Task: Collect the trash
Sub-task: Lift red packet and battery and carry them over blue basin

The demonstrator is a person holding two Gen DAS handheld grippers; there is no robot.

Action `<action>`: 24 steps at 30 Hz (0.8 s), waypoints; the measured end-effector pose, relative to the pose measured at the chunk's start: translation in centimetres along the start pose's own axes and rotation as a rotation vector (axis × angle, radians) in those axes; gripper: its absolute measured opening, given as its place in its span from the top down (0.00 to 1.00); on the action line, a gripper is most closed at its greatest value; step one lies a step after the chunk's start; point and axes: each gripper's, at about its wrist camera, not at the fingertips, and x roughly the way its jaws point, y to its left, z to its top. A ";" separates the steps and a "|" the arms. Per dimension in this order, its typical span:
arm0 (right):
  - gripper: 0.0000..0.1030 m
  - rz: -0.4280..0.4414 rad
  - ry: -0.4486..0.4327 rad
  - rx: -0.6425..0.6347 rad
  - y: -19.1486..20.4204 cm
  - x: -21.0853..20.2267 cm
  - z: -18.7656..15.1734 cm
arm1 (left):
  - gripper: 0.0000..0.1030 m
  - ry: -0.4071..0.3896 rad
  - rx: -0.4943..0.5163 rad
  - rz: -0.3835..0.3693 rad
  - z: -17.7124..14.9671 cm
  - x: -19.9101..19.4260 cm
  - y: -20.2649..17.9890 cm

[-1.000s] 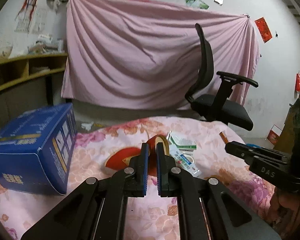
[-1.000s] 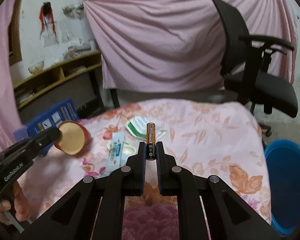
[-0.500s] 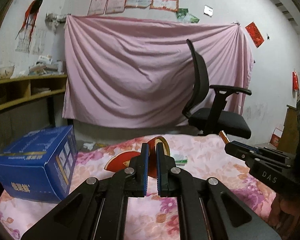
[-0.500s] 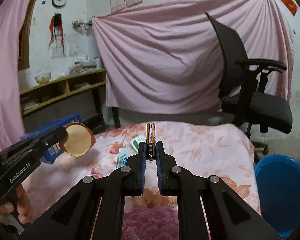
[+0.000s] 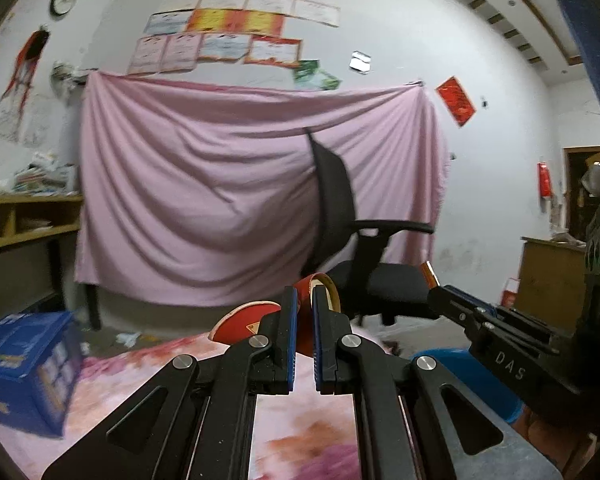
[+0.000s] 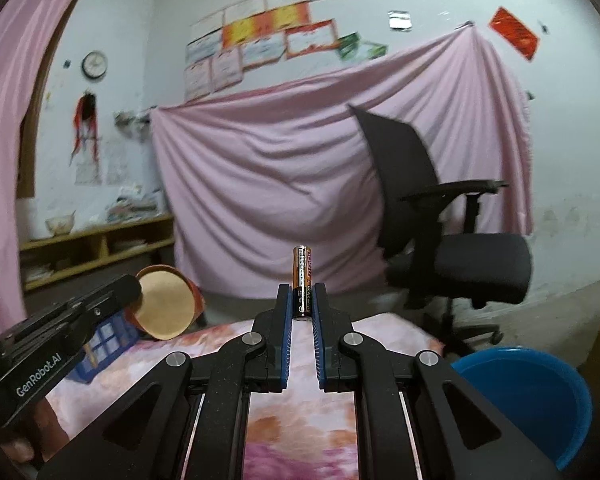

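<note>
Cargo is secure: right tool (image 6: 301, 304) clamps battery (image 6: 302, 280), left tool (image 5: 304, 312) clamps red cup (image 5: 314, 304); carry both level over blue bin (image 6: 540, 392), then release.

Dim, flat indoor light, no clear source, soft shadows only. Strong fisheye bending with dark corners. Motion blur smearing the near floral cloth (image 5: 300, 424), the blue box (image 5: 24, 364) at left and the far office chair (image 6: 452, 240).

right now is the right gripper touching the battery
Touching. The right wrist view shows the battery upright, its lower end pinched between the right gripper's blue fingers.
</note>
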 end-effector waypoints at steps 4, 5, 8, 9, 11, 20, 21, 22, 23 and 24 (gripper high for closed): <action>0.92 -0.078 -0.036 0.026 -3.3 -1.7 0.6 | 0.95 -0.007 0.011 -0.065 1.0 1.8 -3.8; 0.92 -0.100 -0.041 0.036 -4.2 -2.1 0.7 | 0.95 -0.005 0.016 -0.078 1.2 2.4 -4.6; 0.92 -0.155 -0.051 0.063 -6.4 -3.4 0.8 | 0.95 0.009 0.032 -0.119 1.5 3.8 -7.2; 0.92 -0.177 -0.052 0.079 -7.4 -3.8 0.8 | 0.95 0.016 0.034 -0.132 1.6 4.4 -8.0; 0.92 -0.205 -0.049 0.104 -8.8 -4.2 0.9 | 0.95 0.039 0.036 -0.162 1.7 5.6 -9.8; 0.92 -0.301 0.085 0.273 -14.9 -3.7 -0.6 | 0.95 0.189 0.026 -0.278 0.9 10.8 -15.9; 0.92 -0.305 0.097 0.287 -15.3 -3.7 -0.7 | 0.95 0.212 0.018 -0.287 0.7 11.4 -16.5; 0.92 -0.315 0.112 0.306 -15.8 -3.6 -0.9 | 0.95 0.229 0.013 -0.294 0.6 11.9 -16.8; 0.92 -0.320 0.118 0.317 -16.1 -3.6 -1.1 | 0.95 0.250 0.006 -0.302 0.4 12.4 -17.1; 0.92 -0.323 0.128 0.327 -16.4 -3.8 -1.3 | 0.95 0.267 -0.001 -0.307 0.2 12.6 -17.2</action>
